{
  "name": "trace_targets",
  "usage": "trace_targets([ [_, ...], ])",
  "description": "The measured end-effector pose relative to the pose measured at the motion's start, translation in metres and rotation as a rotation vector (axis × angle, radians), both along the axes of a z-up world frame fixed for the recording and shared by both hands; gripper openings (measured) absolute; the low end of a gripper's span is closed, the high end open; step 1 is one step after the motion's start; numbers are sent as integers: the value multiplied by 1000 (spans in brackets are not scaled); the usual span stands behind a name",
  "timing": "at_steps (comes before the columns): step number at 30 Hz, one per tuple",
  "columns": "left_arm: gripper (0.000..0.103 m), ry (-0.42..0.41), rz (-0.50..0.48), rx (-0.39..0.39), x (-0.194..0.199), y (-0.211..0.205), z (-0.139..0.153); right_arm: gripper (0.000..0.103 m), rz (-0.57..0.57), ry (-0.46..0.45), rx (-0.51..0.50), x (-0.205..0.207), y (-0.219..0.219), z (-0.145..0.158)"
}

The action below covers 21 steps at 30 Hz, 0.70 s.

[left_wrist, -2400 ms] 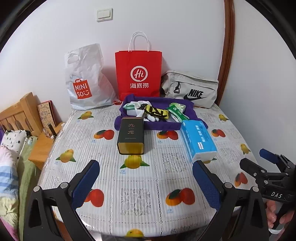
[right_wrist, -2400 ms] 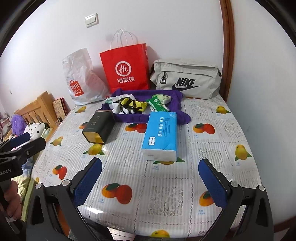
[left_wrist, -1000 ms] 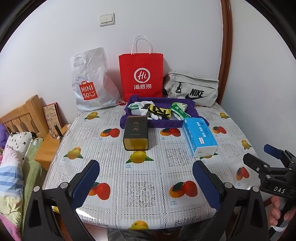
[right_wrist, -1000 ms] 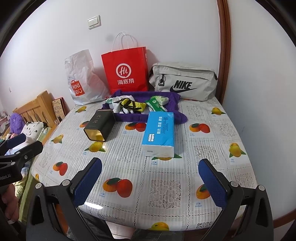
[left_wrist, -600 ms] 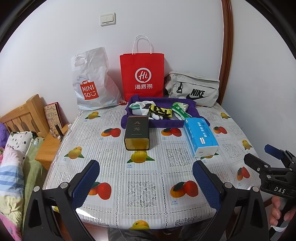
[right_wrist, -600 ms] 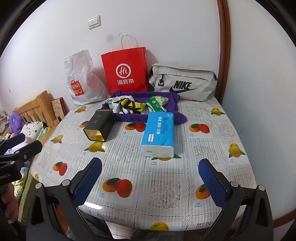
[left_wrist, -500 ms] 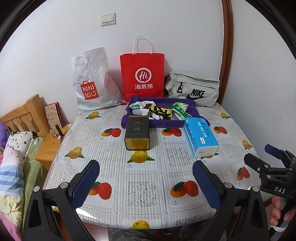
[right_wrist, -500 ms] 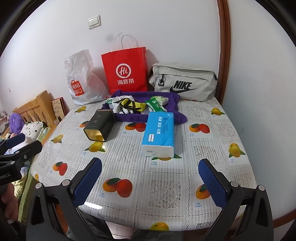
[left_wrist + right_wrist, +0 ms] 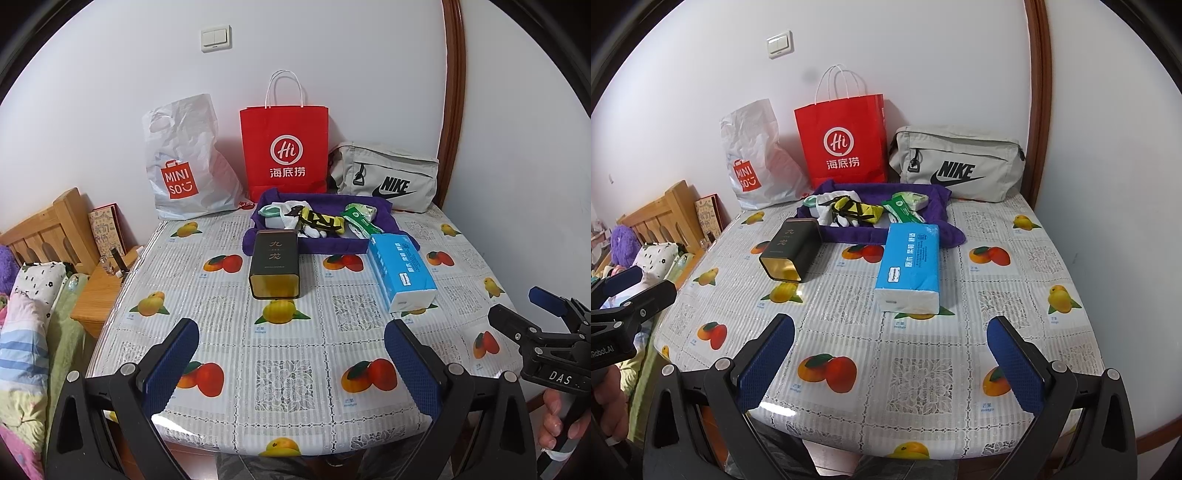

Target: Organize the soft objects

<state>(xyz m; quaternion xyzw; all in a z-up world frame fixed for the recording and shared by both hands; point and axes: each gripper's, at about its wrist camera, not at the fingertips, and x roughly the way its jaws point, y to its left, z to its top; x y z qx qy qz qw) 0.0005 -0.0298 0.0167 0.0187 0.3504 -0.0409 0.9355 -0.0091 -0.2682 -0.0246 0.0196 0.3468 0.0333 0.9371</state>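
A purple cloth tray (image 9: 384,216) (image 9: 934,201) lies at the far side of the table, holding white socks (image 9: 290,212), a yellow-and-black cloth (image 9: 321,221) (image 9: 862,212) and a green tissue packet (image 9: 360,218) (image 9: 905,206). In front of it lies a blue tissue pack (image 9: 402,271) (image 9: 910,262). Beside that, a dark tea tin (image 9: 275,264) (image 9: 790,247) lies on its side. My left gripper (image 9: 291,365) is open over the near table edge, empty. My right gripper (image 9: 890,360) is open too, short of the tissue pack.
Against the wall stand a white MINISO bag (image 9: 184,162), a red paper bag (image 9: 284,151) and a grey Nike pouch (image 9: 388,181). A wooden headboard (image 9: 48,229) and bedding (image 9: 22,325) lie left of the fruit-print table (image 9: 288,332). A wall is close on the right.
Both grippers have drawn back and risen slightly from the table since 2.4 s ago, then held still. The objects have not moved.
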Motion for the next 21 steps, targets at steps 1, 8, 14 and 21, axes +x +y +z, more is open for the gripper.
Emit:
trace_targets([
  [1,101,0,1,0,0,0,0,103,-1,1,0,0,1,0],
  [8,101,1,0,0,0,1,0,103,1,0,4,0,0,0],
  [14,101,0,-2,0,0,3,0,103,0,0,3,0,1,0],
  [21,101,-1,-1,0,-1,2,0,103,-1,0,4,0,1,0],
])
